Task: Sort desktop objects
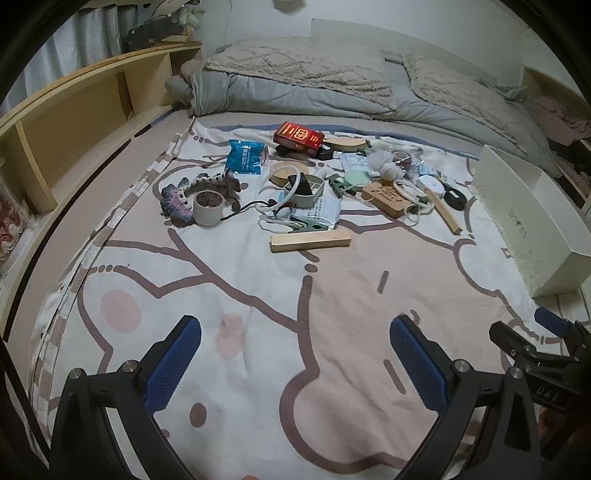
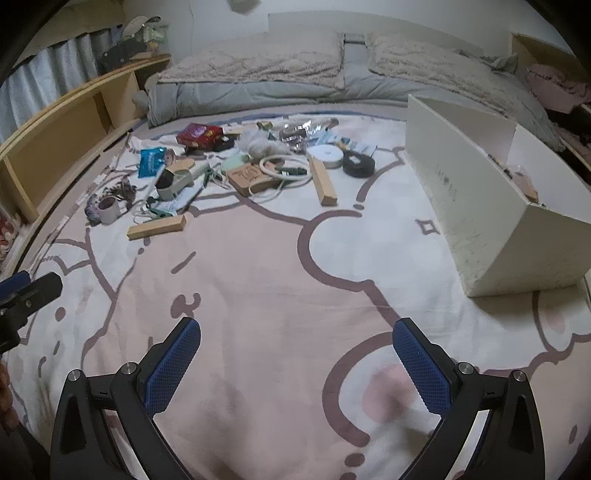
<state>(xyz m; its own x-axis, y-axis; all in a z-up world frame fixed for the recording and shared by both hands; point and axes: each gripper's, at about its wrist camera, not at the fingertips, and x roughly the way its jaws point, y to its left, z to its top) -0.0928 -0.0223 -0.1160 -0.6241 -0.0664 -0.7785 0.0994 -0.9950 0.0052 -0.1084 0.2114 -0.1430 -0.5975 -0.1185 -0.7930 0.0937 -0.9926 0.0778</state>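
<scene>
Work surface: bed covered by a white blanket (image 1: 258, 295) with pink patches and brown cartoon outlines. Grey duvet (image 1: 295, 96) bunched along the far side, topped by two beige textured throws (image 2: 258, 62). Wooden shelf unit (image 1: 74, 110) with open compartments along the left edge; pale curtain (image 2: 48, 85) behind it. Dark items on the shelf top, too blurred to identify. Plain white wall (image 1: 406, 22) at the back.

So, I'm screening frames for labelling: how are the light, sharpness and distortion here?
Left wrist view: dim, cool light, strong fisheye bending of the shelf, dark vignetted corners, clutter fairly sharp. Right wrist view: the same dimness and curvature, white box legible, no glare.
</scene>
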